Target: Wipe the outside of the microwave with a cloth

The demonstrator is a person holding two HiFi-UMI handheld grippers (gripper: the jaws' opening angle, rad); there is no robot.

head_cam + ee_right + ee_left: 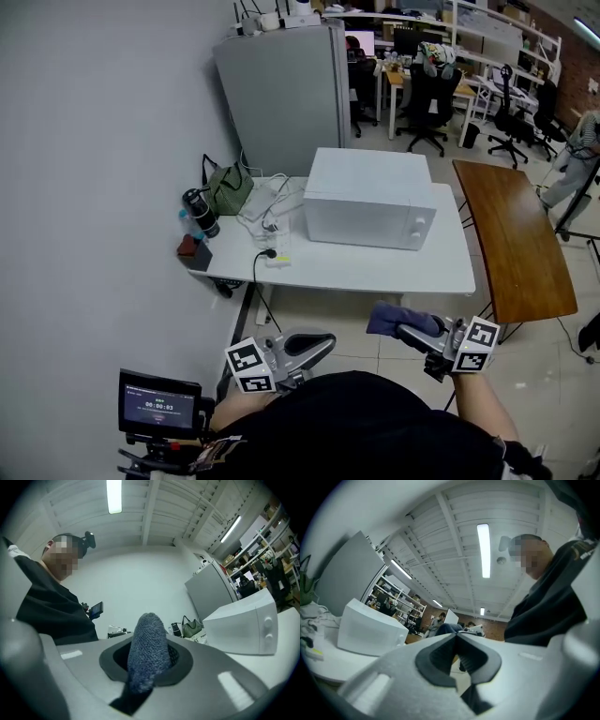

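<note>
A boxy white microwave with smooth, flat sides and two round knobs on its right front stands on the white rectangular bench, towards the far edge. The blue-grey cloth, nubbly and loop-textured, is well short of it, on the near side of the bench. It is pinched between the jaws of the right gripper. In the right gripper view the cloth rises as a rounded, finger-like fold out of the dark ribbed pads, with the microwave off to the right.

The left gripper is held low at near left, matte grey plastic with black pads. Its jaws are pressed together at the tips with nothing between them.

On the bench's left end lie a soft green bag, a dark cylindrical bottle and a white power strip with loose cables. A curved brown wooden tabletop adjoins the bench on the right.
</note>
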